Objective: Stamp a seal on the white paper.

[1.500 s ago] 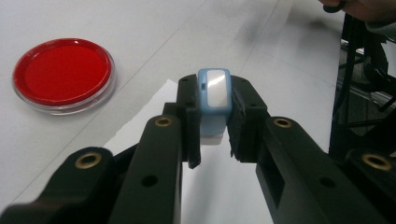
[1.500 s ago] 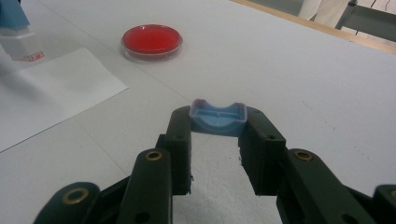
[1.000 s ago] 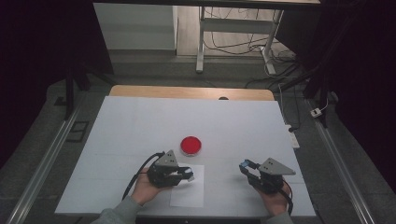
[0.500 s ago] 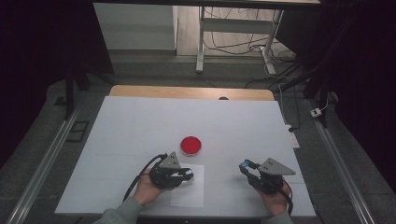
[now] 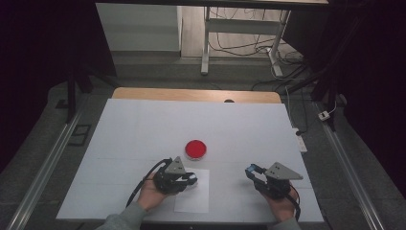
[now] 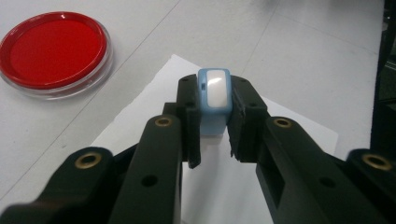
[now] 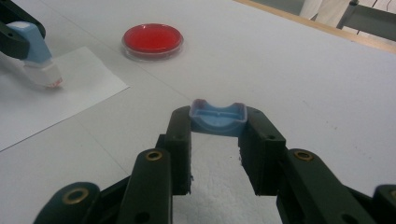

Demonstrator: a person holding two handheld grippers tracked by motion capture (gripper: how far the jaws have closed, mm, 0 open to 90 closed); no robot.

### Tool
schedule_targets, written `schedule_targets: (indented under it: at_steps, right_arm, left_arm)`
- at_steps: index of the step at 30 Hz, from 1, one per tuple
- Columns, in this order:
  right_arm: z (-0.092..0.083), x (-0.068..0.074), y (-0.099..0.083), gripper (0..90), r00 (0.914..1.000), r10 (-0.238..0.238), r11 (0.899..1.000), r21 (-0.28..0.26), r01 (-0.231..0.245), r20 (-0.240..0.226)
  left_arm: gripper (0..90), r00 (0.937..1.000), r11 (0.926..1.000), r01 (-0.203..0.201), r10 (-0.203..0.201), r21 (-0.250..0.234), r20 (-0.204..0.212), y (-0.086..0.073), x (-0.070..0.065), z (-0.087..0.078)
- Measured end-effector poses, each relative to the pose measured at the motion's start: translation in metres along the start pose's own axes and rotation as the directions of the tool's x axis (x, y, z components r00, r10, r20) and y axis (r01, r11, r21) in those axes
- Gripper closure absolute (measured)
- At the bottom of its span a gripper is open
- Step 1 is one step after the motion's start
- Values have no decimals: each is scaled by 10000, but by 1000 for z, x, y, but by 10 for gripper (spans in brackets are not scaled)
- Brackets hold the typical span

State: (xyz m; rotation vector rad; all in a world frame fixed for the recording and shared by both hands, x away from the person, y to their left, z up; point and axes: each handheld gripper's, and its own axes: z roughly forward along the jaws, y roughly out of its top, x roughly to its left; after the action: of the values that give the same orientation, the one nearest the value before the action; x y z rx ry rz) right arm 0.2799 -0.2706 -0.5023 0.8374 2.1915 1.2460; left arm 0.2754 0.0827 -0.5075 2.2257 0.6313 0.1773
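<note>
we're looking at a white table top (image 5: 143, 129), a broad flat sheet with faint seams running across it, and a strip of bare wood edge (image 5: 191, 94) showing along its far side. lying on it near the middle is a round red dish (image 5: 196, 149) with a clear rim. just nearer to us from the dish lies a white sheet of paper (image 5: 196, 199), flat, close to the table's near edge.

room dark | floor (image 5: 143, 67) grey; cables (image 5: 239, 45) | desk frame (image 5: 206, 43) behind
</note>
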Motion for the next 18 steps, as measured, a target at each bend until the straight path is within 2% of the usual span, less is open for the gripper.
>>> schedule_targets:
  at_steps: [18]
  right_arm:
    - [0,0,0,650,10000,11,10000,-13,-11,5]
  left_arm:
    - [759,9999,9999,-129,130,52,-113,-1,-1,4]
